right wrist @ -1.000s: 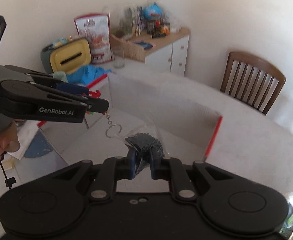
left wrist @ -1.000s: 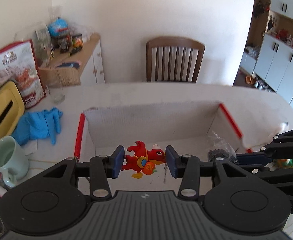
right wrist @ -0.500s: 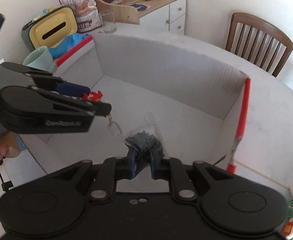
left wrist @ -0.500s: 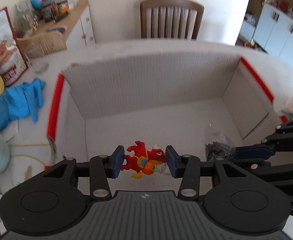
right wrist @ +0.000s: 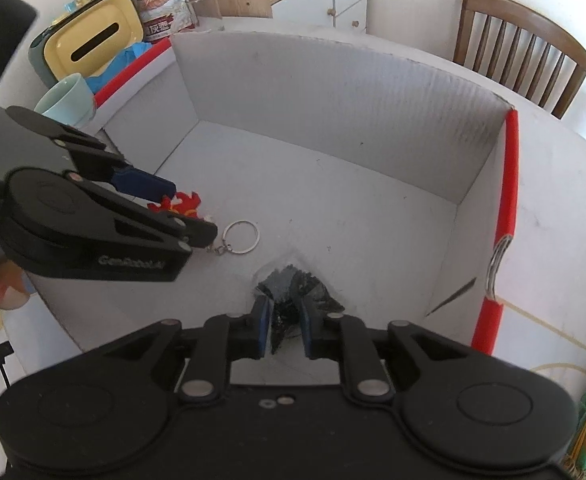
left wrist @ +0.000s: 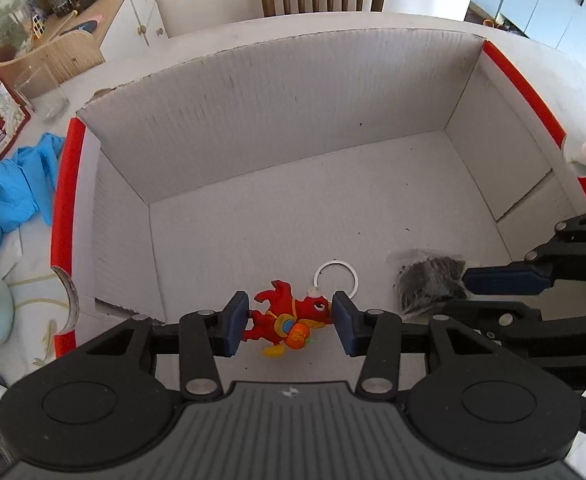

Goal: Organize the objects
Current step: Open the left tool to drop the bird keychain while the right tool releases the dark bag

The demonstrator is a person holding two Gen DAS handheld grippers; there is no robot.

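Observation:
A white cardboard box (left wrist: 273, 100) with red rims lies open under both grippers. My left gripper (left wrist: 289, 320) is shut on a red dragon keychain (left wrist: 293, 316), one pad at its tail and one at its snout. The toy sits low on the box floor with its key ring (left wrist: 336, 276) lying flat. In the right wrist view, the left gripper (right wrist: 191, 212) holds the toy (right wrist: 183, 206) beside the ring (right wrist: 241, 237). My right gripper (right wrist: 284, 312) is opening. A small clear bag of dark bits (right wrist: 293, 286) rests on the floor between its pads, with a slight gap. That bag (left wrist: 429, 280) lies next to the right gripper (left wrist: 477, 296).
Left of the box are blue gloves (left wrist: 9, 192), a drinking glass (left wrist: 43, 92), a mint cup (right wrist: 67, 98) and a yellow tissue box (right wrist: 89, 40). A wooden chair (right wrist: 521, 40) stands behind the round table. The box wall (right wrist: 333, 92) rises at the far side.
Both grippers have sunk into the box and tilted further down. The key ring now lies on the floor instead of hanging. The right pads have parted slightly around the bag.

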